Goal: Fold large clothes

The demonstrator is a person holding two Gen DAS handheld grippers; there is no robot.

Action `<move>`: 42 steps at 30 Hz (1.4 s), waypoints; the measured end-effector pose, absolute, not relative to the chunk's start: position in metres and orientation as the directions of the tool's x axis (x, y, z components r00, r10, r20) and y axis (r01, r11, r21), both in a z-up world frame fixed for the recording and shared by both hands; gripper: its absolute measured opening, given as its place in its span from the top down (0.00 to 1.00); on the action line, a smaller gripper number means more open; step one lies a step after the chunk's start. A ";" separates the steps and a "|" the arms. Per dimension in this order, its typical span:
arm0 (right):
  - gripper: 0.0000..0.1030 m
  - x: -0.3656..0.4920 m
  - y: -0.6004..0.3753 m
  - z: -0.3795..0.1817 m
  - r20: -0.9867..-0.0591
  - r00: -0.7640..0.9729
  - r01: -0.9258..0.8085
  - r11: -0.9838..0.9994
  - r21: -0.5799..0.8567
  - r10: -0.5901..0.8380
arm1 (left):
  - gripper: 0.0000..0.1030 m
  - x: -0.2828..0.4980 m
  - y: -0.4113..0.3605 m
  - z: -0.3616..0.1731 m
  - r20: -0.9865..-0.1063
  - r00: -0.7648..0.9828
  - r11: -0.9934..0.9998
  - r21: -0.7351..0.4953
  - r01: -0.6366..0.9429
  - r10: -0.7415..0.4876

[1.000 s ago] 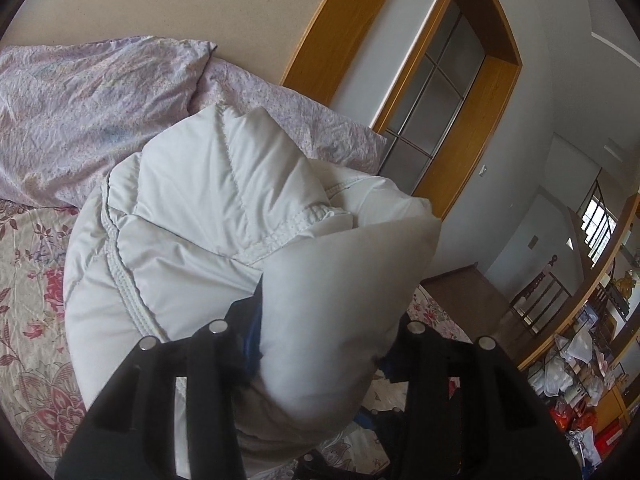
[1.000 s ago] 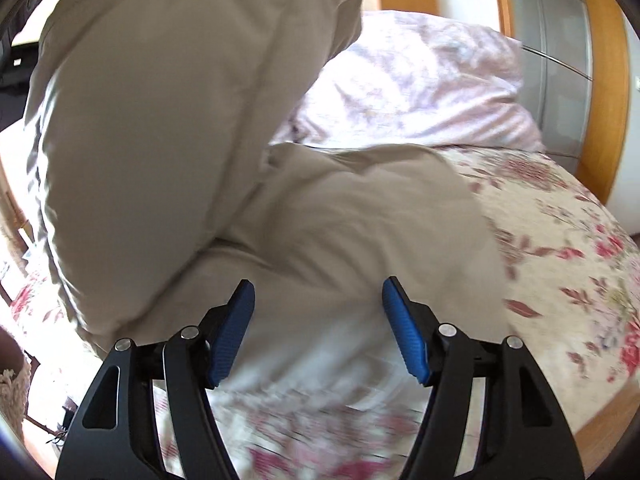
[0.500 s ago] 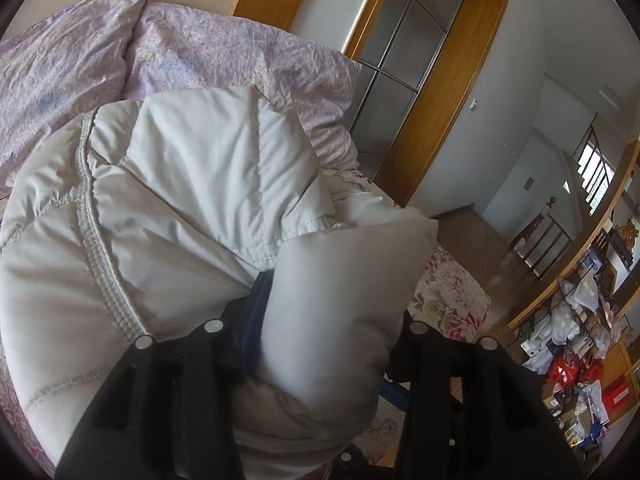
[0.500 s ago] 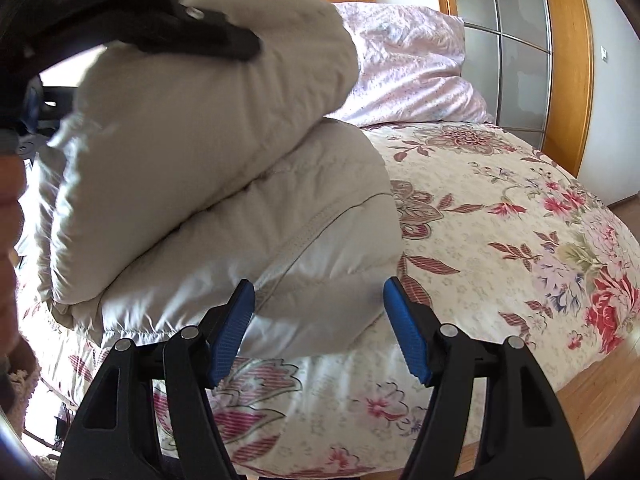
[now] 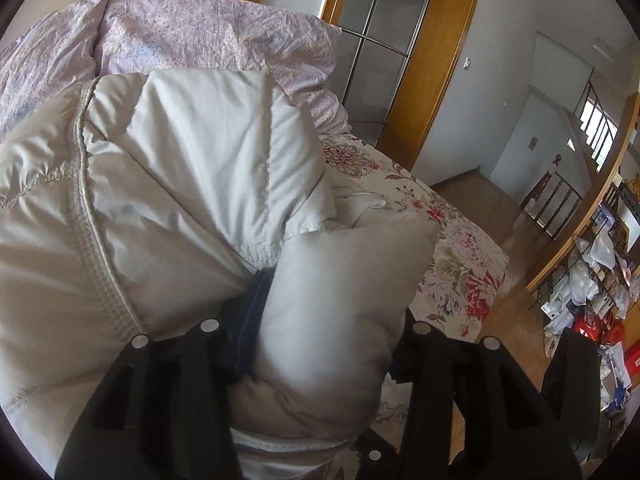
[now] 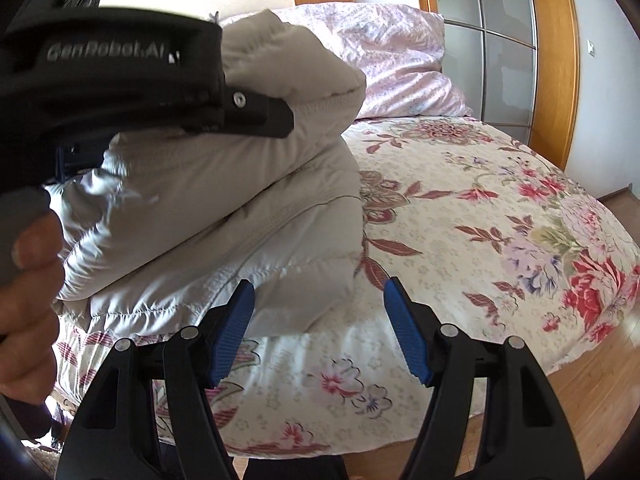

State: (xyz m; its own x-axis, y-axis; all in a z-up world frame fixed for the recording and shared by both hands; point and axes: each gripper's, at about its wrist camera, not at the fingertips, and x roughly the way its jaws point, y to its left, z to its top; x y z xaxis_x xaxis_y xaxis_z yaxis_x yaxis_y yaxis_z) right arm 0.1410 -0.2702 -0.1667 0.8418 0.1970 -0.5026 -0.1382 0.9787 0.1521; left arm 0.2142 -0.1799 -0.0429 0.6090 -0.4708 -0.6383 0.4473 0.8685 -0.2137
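A pale grey puffer jacket (image 5: 180,200) lies folded in thick layers on the flowered bed (image 6: 480,220). My left gripper (image 5: 328,312) has a puffy fold of it bulging between its fingers; the jaws are easing open but the pads still press on it. From the right wrist view that gripper's black finger (image 6: 256,116) lies on top of the jacket pile (image 6: 240,208), with a hand (image 6: 28,272) on its handle. My right gripper (image 6: 318,320) is open and holds nothing, low at the near edge of the pile.
Lilac pillows (image 5: 220,40) lie at the head of the bed against a wood-framed glass door (image 6: 504,60). Wooden floor (image 6: 580,392) runs along the bed's near side. Shelves with bags and clutter (image 5: 592,280) stand at the far right.
My left gripper carried the fold forward and down onto the pile, so the jacket now lies lower and flatter. The right gripper shifted a little and stayed open.
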 end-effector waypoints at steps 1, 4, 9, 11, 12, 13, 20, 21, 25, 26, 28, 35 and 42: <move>0.33 0.141 -0.271 -0.167 -0.504 0.841 -0.136 0.979 0.153 0.195 | 0.53 0.214 -0.181 -0.045 -0.641 0.609 0.870 -0.209 0.447 -0.467; 0.33 0.140 -0.274 -0.169 -0.509 0.840 -0.126 0.980 0.155 0.188 | 0.52 0.214 -0.185 -0.048 -0.646 0.611 0.873 -0.196 0.446 -0.457; 0.33 0.138 -0.278 -0.171 -0.513 0.841 -0.109 0.982 0.154 0.174 | 0.48 0.214 -0.192 -0.051 -0.653 0.617 0.879 -0.170 0.446 -0.439; 0.33 0.137 -0.281 -0.172 -0.513 0.842 -0.099 0.983 0.154 0.165 | 0.47 0.212 -0.195 -0.053 -0.655 0.622 0.882 -0.154 0.446 -0.429; 0.33 0.137 -0.283 -0.172 -0.514 0.842 -0.093 0.984 0.155 0.161 | 0.45 0.211 -0.197 -0.054 -0.657 0.623 0.882 -0.149 0.446 -0.426; 0.33 0.136 -0.285 -0.172 -0.515 0.843 -0.087 0.984 0.157 0.156 | 0.45 0.211 -0.198 -0.054 -0.658 0.623 0.883 -0.143 0.447 -0.422; 0.33 0.132 -0.294 -0.174 -0.520 0.845 -0.050 0.987 0.153 0.123 | 0.42 0.207 -0.210 -0.062 -0.666 0.633 0.887 -0.096 0.451 -0.394; 0.33 0.131 -0.295 -0.175 -0.521 0.845 -0.045 0.987 0.153 0.120 | 0.41 0.206 -0.211 -0.063 -0.667 0.633 0.887 -0.092 0.453 -0.393; 0.33 0.127 -0.298 -0.176 -0.524 0.845 -0.031 0.988 0.150 0.106 | 0.35 0.202 -0.213 -0.060 -0.667 0.625 0.880 -0.100 0.464 -0.405; 0.33 0.125 -0.299 -0.176 -0.525 0.845 -0.027 0.989 0.149 0.102 | 0.34 0.200 -0.212 -0.058 -0.663 0.624 0.877 -0.106 0.469 -0.414; 0.33 0.122 -0.302 -0.176 -0.524 0.847 -0.017 0.989 0.149 0.093 | 0.29 0.193 -0.214 -0.054 -0.654 0.631 0.875 -0.101 0.474 -0.417; 0.33 0.114 -0.312 -0.174 -0.523 0.850 0.016 0.988 0.153 0.067 | 0.20 0.162 -0.219 -0.030 -0.610 0.689 0.878 -0.024 0.478 -0.392; 0.33 0.104 -0.304 -0.163 -0.491 0.868 -0.010 0.991 0.134 0.075 | 0.16 0.131 -0.189 0.008 -0.540 0.759 0.900 0.003 0.435 -0.365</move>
State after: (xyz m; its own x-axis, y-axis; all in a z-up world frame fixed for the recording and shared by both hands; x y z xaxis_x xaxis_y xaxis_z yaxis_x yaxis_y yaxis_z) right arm 0.1045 -0.3038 -0.1632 0.8682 0.0746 -0.4905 -0.0097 0.9910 0.1337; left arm 0.1308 -0.1887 0.0078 0.7585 -0.3646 -0.5401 0.4351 0.9004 0.0033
